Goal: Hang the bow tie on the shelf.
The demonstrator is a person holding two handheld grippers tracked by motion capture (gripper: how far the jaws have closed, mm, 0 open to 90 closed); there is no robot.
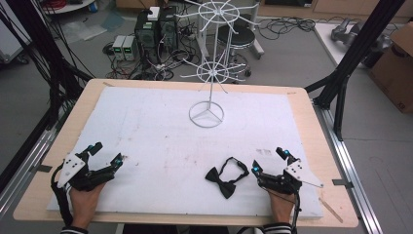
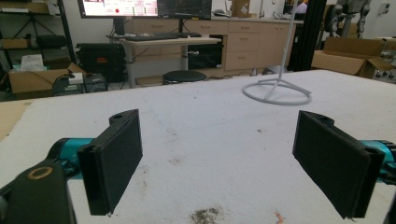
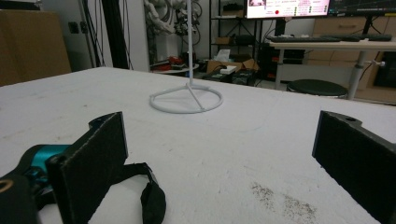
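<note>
Item: black bow tie point(image 1: 226, 178) with strap, lying flat on the white tabletop point(image 1: 160, 141), near front edge.
Position: just left of the right claw point(image 1: 269, 160), well apart from the left claw point(image 1: 108, 153); right claw nearer.
Long axis: slanting from front toward back-right.
Claws: both with jaws apart, nothing between them.
Beyond: white wire stand point(image 1: 207, 113), well apart.
</note>
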